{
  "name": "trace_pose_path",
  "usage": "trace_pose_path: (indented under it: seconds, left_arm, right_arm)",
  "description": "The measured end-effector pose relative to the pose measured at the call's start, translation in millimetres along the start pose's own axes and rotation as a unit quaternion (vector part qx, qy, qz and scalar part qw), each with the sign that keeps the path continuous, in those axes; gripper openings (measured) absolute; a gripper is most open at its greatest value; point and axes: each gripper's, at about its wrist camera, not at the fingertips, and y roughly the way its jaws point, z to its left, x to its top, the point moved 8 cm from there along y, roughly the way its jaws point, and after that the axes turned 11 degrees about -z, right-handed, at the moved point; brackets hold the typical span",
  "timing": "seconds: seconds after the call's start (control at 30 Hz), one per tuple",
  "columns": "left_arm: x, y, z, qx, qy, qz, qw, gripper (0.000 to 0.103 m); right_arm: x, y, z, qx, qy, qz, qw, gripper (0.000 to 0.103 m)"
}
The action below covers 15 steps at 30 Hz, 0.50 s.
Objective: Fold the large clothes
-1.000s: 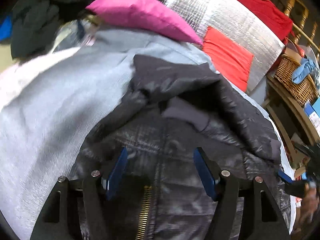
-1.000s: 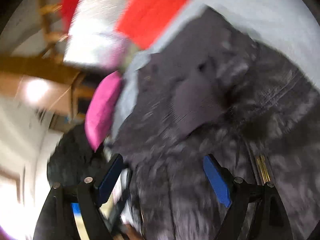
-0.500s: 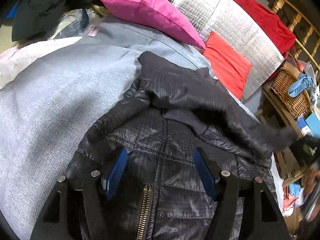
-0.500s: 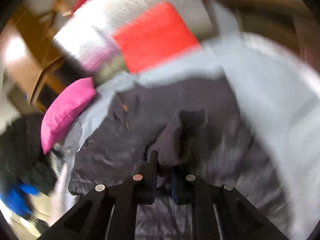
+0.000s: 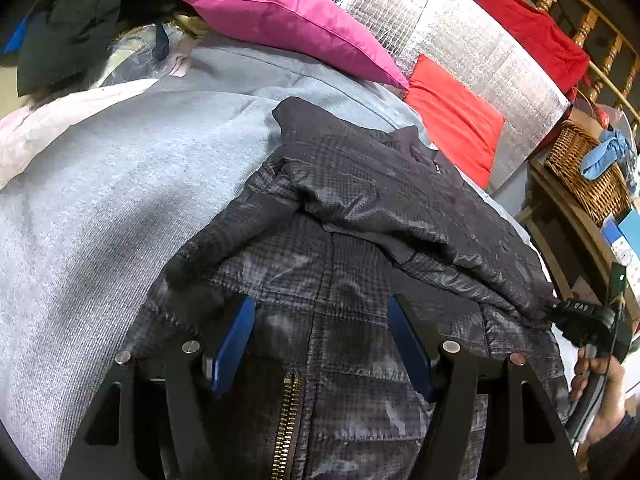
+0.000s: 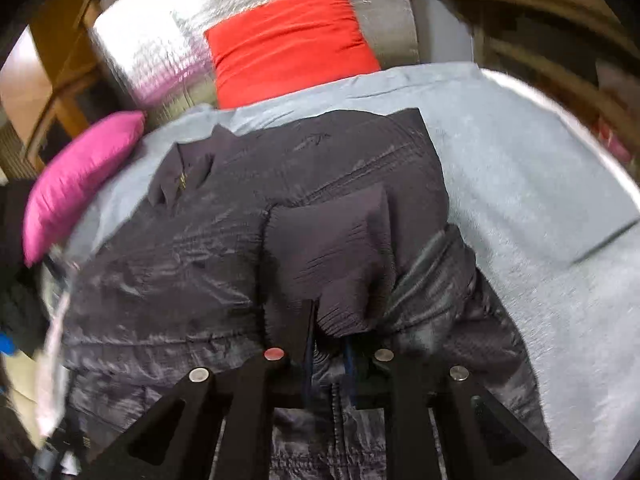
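Observation:
A dark quilted jacket (image 5: 360,280) with a brass zipper (image 5: 286,420) lies front-up on a grey blanket (image 5: 120,200). My left gripper (image 5: 320,344) hovers open over its chest, blue pads either side of the zipper line and nothing between them. One sleeve (image 5: 400,208) is folded across the chest. My right gripper (image 6: 328,344) is shut on that sleeve's ribbed cuff (image 6: 340,264), which bunches up above the fingers. In the left wrist view the right gripper (image 5: 580,316) shows at the right edge, held by a hand (image 5: 600,384).
A pink pillow (image 5: 288,20), a red cushion (image 5: 456,120) and a silver quilted pad (image 5: 460,40) lie at the far end of the blanket. A wicker basket (image 5: 584,168) stands at right by a wooden rail. Dark clothes (image 5: 68,28) are heaped at far left.
The right gripper went from open to shut on the cuff and rolled upright. The sleeve has been drawn across the jacket's chest. The left gripper has stayed put.

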Motion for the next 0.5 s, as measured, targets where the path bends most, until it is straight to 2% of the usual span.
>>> trace_pose_path:
  seconds: [0.07, 0.13, 0.27, 0.3, 0.33, 0.37, 0.4, 0.5]
  left_arm:
    - [1, -2, 0, 0.000, 0.001, -0.002, 1.0000, 0.070]
    - [3, -5, 1, 0.007, 0.000, -0.001, 1.0000, 0.070]
    - [30, -23, -8, 0.014, 0.012, -0.026, 0.9995, 0.071]
    - [42, -25, -16, 0.019, 0.030, -0.033, 0.9988, 0.074]
    - [53, -25, -23, 0.024, 0.048, -0.040, 0.9978, 0.075]
    - [63, -23, -30, 0.027, 0.061, -0.046, 0.9967, 0.075]
    - [73, -19, -36, 0.030, 0.074, -0.052, 0.9954, 0.075]
    - [96, 1, -55, 0.038, 0.103, -0.059, 0.9922, 0.075]
  right_arm:
    - [2, 0, 0, 0.010, 0.004, 0.005, 1.000, 0.015]
    - [0, -2, -3, 0.022, 0.017, 0.012, 1.000, 0.021]
    - [4, -5, -8, 0.099, 0.110, 0.016, 0.989, 0.067]
    - [5, -5, -6, 0.111, 0.120, 0.013, 0.987, 0.067]
    - [8, -4, -1, 0.113, 0.117, 0.014, 0.987, 0.066]
    - [9, -5, 4, 0.113, 0.109, 0.015, 0.987, 0.047]
    - [11, -6, 7, 0.107, 0.094, 0.019, 0.990, 0.015]
    - [25, -17, 16, 0.094, 0.054, 0.001, 0.994, 0.012]
